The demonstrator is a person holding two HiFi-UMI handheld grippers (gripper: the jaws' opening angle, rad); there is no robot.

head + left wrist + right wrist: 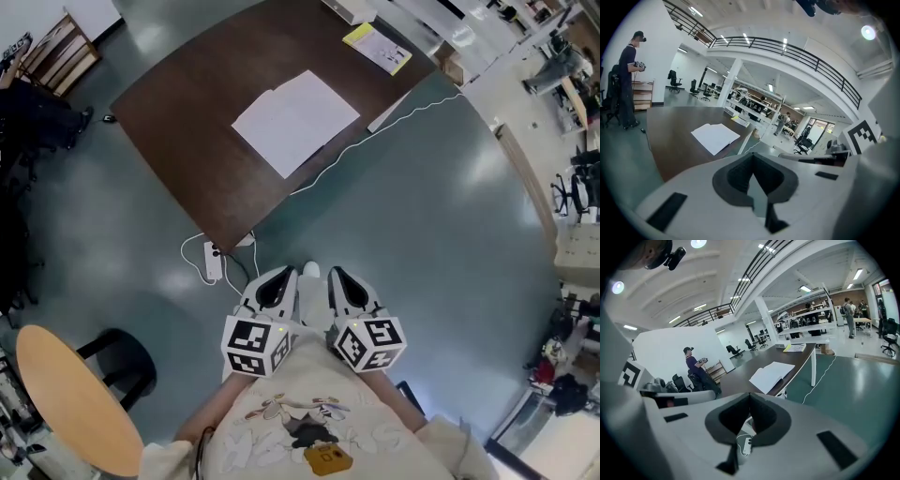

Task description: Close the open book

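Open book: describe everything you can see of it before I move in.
The open book lies flat and spread, pages up, on the dark brown table, close to one edge. Its pages look like white paper; any print is too small to tell. A faint fold marks the spine. Only the table touches it; nothing rests on it.

Large lab hall: mezzanine railing (pixel 787 49), equipment shelves (pixel 802 319), office chairs (pixel 674 80).

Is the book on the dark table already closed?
No, the book lies open on the table, its white pages spread to both sides.
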